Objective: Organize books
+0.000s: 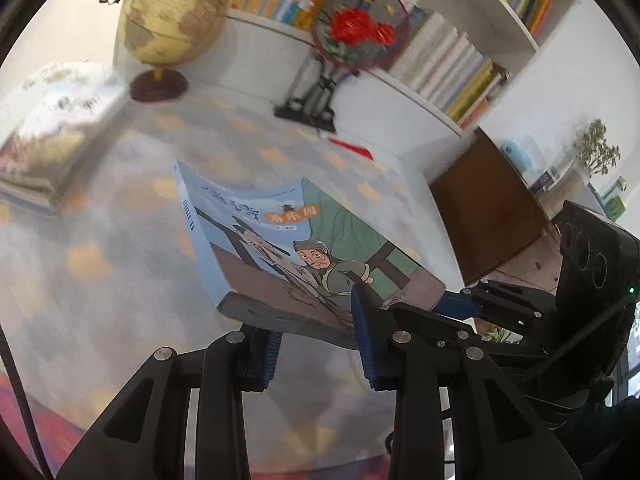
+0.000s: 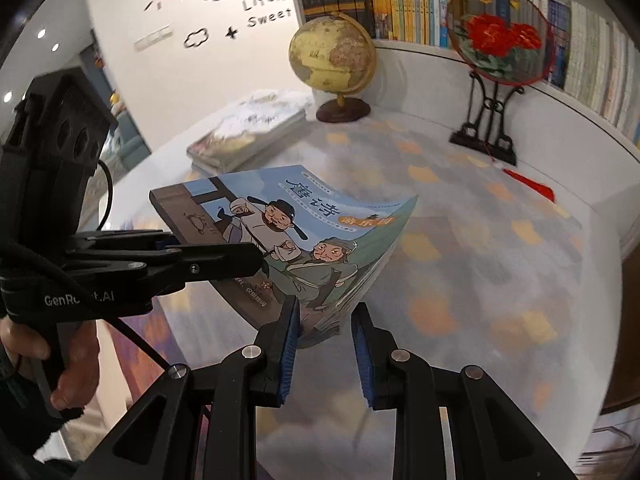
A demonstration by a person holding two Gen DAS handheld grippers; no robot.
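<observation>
A picture book (image 1: 256, 232) with a blue cover and two cartoon figures hangs tilted and slightly bent above the table (image 2: 480, 240). My left gripper (image 1: 314, 316) is shut on its near spine-side edge, one pad on the cover and one beneath. In the right wrist view the left gripper (image 2: 240, 258) reaches in from the left, a hand on its handle. My right gripper (image 2: 326, 306) is shut on the near page-side corner of the book (image 2: 304, 200). The left wrist view shows the right gripper (image 1: 452, 304) clamped at the book's right edge.
A stack of flat books (image 2: 248, 132) lies at the table's far left. Behind stand a globe (image 2: 332, 56) and a round red-flower fan on a black stand (image 2: 500, 32). White shelves packed with upright books (image 2: 400, 0) line the back wall. A brown wooden panel (image 1: 488, 216) stands beyond the table's right end.
</observation>
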